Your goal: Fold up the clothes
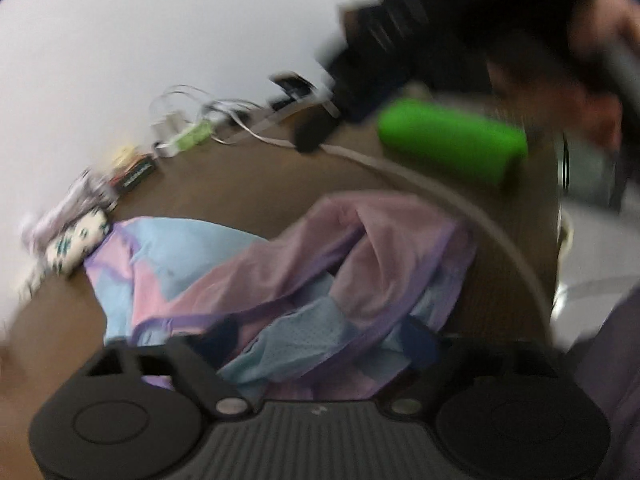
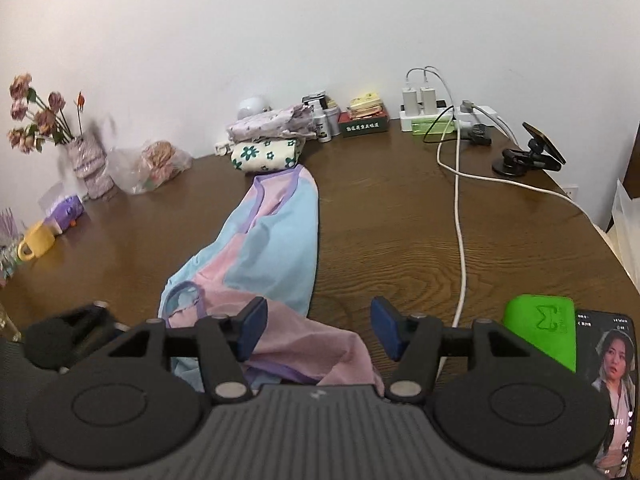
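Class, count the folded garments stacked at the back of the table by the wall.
2: a green-flowered cream one lies on the table, and a lilac-print one sits on top of it. Others may be hidden behind.

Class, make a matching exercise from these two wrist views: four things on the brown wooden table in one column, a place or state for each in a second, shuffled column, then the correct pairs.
Things:
1. pink and blue garment
2. floral folded cloth
3. yellow mug
4. green rectangular case

Places or states:
A. at the table's left edge
B. beside the lit phone
C. spread unfolded across the middle
D. at the back, under another folded cloth

Pairs: 1-C, 2-D, 3-A, 4-B
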Available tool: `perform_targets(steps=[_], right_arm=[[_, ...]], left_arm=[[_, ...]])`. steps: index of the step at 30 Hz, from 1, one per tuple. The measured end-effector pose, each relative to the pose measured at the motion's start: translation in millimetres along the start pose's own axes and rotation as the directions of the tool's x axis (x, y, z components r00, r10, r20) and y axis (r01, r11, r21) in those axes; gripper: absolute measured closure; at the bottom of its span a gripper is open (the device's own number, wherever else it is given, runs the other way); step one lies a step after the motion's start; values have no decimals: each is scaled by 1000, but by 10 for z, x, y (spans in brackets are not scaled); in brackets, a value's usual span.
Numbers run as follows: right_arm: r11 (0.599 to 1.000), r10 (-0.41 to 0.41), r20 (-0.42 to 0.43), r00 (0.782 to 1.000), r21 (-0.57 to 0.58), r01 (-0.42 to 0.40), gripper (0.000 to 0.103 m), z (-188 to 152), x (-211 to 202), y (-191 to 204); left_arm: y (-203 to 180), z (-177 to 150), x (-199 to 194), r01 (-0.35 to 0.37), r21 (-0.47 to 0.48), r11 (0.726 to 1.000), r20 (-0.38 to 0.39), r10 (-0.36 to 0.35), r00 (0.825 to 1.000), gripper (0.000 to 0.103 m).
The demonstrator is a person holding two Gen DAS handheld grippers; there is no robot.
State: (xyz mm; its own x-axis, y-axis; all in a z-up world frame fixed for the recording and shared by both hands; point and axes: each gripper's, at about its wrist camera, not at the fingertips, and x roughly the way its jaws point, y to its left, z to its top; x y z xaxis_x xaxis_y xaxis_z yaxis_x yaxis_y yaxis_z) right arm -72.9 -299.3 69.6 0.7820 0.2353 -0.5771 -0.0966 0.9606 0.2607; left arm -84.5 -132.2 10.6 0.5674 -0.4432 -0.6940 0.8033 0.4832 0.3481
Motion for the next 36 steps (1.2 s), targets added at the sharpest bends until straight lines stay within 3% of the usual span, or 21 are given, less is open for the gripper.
perform_targets(steps=[1,2,3,5,8,11,13,16,19,24,26,27,29,31,33,34,36], right_arm=[[1000,8,0,1000,3,-8,40,-5,28,-10],[1000,19,0,1000,4,-19,39,-17,39,-19],[999,33,-9,999,-3,-33,37,-38,57,-9],[998,64,-36,997,-27,-65,37,-92,101,34],[989,123,-81,989,-76,-130,37,-192,150,136],[972,190,-121,974,-120,-204,37,-325,222,301],[974,162,-123,979,-140,-179,37,-399,313,411],[986,137,-108,985,-76,-145,38,-447,454,459],[978,199,-31,980,64,-197,37,-463,557,416],[918,353,67,933,170,-359,39,-380,695,425],[903,387,60,920,176,-392,77,-319,739,474],[908,383,51,922,161,-386,98,-275,725,515],[956,290,83,954,18,-292,99,-175,524,617],[979,123,134,983,-180,-98,99,-75,281,743],[952,-28,189,982,-293,84,99,19,109,786],[941,-69,210,975,-311,133,99,63,50,766],[951,-91,193,977,-274,143,98,161,82,641]], left_arm=[[36,11,19,16,2,1000,-8,-16,1000,46],[73,22,37,33,5,999,-15,-33,999,87],[157,3,15,33,-35,999,-7,-33,999,97],[371,-63,-69,21,-156,988,26,-17,1000,95],[692,-162,-194,10,-332,943,70,15,997,96],[1012,-261,-319,7,-498,867,107,54,993,96],[1226,-327,-403,10,-599,801,128,83,988,96],[1304,-339,-556,80,-617,783,203,60,977,96],[1353,-342,-714,158,-613,774,284,30,958,97],[1433,-346,-976,284,-593,754,413,-18,910,97],[1465,-347,-1080,333,-580,744,463,-35,885,98],[1485,-353,-1140,325,-579,747,471,-18,882,98],[1535,-396,-1249,282,-597,751,467,39,883,100],[1590,-493,-1303,252,-638,728,449,85,890,100],[1602,-602,-1280,190,-693,696,392,141,909,100],[1605,-650,-1214,133,-721,680,338,178,924,100],[1601,-729,-1064,21,-765,644,228,239,944,100]])
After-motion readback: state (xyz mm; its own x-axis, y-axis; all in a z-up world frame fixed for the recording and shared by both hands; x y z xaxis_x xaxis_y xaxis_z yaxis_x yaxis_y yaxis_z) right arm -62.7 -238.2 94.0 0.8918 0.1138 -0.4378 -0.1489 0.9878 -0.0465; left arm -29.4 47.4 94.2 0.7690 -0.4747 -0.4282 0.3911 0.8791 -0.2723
